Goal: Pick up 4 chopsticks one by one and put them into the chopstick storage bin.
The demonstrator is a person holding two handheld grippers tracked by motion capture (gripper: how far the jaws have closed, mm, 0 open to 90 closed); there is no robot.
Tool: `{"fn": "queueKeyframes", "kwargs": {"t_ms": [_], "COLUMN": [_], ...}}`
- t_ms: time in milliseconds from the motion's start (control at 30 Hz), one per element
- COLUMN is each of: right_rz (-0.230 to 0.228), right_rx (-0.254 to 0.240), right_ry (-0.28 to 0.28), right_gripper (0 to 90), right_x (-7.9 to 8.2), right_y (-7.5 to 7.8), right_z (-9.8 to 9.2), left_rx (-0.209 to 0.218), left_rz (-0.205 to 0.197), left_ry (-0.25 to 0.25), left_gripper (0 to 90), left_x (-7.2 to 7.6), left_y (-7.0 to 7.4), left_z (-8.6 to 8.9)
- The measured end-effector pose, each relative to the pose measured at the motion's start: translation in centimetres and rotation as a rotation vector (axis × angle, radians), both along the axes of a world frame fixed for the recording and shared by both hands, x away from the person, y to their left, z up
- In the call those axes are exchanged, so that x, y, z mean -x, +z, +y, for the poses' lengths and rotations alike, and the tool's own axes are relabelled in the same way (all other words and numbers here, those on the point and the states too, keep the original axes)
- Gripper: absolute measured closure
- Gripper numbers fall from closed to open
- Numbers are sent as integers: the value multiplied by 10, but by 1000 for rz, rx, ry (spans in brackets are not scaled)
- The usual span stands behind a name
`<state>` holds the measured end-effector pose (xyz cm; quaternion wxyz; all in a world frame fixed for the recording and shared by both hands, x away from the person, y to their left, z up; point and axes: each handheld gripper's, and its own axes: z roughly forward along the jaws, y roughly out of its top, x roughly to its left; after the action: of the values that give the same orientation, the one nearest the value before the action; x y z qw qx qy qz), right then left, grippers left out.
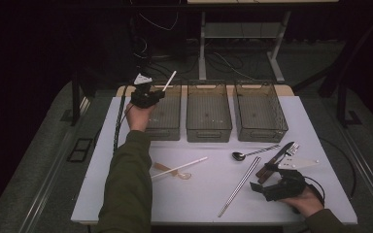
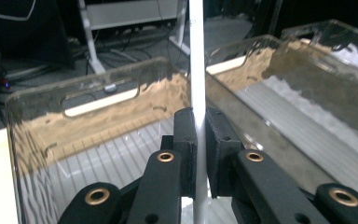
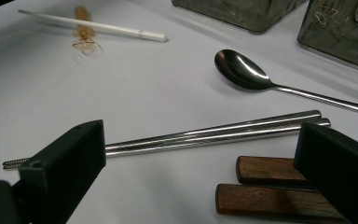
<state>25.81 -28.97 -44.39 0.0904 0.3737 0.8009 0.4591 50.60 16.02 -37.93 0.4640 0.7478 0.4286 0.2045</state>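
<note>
White plastic, slim and straight, the white chopstick is pinched between the pressed-together jaws of the left claw, which hangs over the near end of the leftmost clear plastic bin at the far side of the white counter. In the left gripper view the stick stands upright between the black pads, with the bin's ribbed floor below it. In the high view its free end slants up and away to the right of the claw.

A second white chopstick lies on the counter near the person's left sleeve, across a small amber translucent spoon.

At the right, the right claw rests low near the counter's front edge, its jaws spread wide and holding nothing. Between those jaws, in the right gripper view, lie a pair of steel chopsticks and two dark wooden handles. A polished steel spoon lies just beyond them. Two further clear bins stand to the right of the first.
</note>
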Motion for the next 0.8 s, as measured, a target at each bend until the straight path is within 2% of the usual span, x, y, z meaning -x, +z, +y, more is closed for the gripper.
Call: {"fn": "queueKeyframes", "kwargs": {"t_ms": [100, 167, 267, 433, 567, 633, 733, 800], "right_rz": [0, 0, -1, -1, -1, 0, -1, -1], "right_rx": [1, 1, 1, 0, 0, 2, 2, 2], "right_ry": [0, -1, -1, -1, 0, 0, -1, -1], "right_gripper": [23, 23, 23, 23, 23, 23, 23, 23], "right_x": [0, 0, 0, 0, 0, 0, 0, 0], "right_y": [0, 0, 0, 0, 0, 0, 0, 0], "right_z": [0, 0, 0, 0, 0, 0, 0, 1], "left_rx": [-25, -12, -25, -17, -25, -14, -2, -14], "left_rz": [30, 30, 32, 30, 20, 11, 31, 46], "left_ry": [11, 19, 23, 40, 20, 6, -23, -56], "left_gripper": [832, 831, 825, 694, 634, 606, 564, 530], "left_x": [-2, -2, -2, -3, 0, 2, 8, 14], "left_y": [-3, -3, -4, -4, 0, 4, 10, 15], "left_z": [0, -1, -2, -2, -4, -5, -8, -10]}}
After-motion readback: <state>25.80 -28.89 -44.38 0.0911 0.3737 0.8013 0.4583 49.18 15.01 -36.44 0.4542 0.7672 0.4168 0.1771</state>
